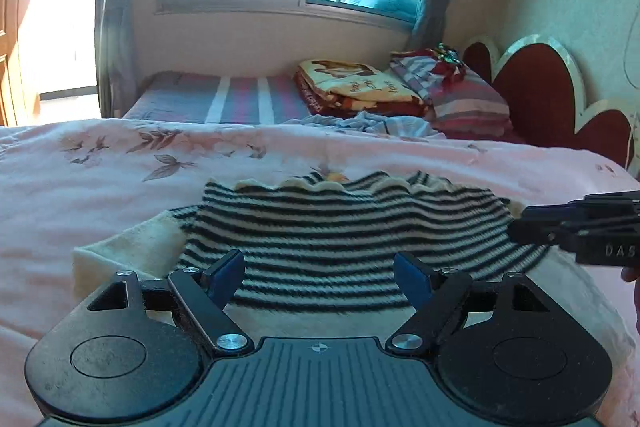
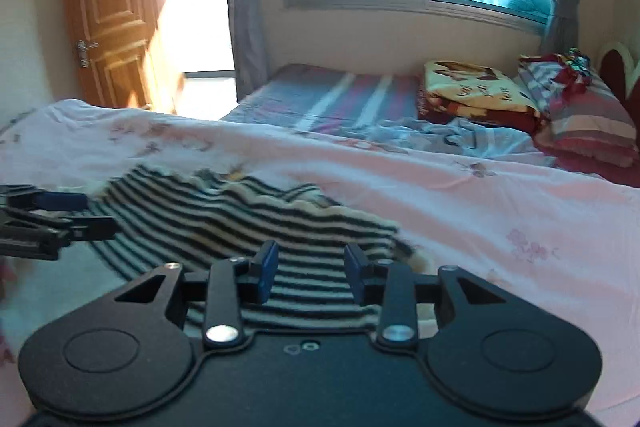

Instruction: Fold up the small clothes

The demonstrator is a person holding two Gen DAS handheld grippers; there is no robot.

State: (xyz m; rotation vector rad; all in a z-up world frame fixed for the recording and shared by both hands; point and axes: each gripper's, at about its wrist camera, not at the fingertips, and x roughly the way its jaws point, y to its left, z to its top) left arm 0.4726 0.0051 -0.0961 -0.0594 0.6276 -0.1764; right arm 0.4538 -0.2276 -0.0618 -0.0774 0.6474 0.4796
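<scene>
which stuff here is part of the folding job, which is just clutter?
Job:
- striped garment, spread on the pink floral bedcover
- left gripper, open above it
- right gripper, open, nothing between its pads

Lying about:
- folded yellow blanket
- striped pillow
- crumpled light-blue cloth
- wooden door
</scene>
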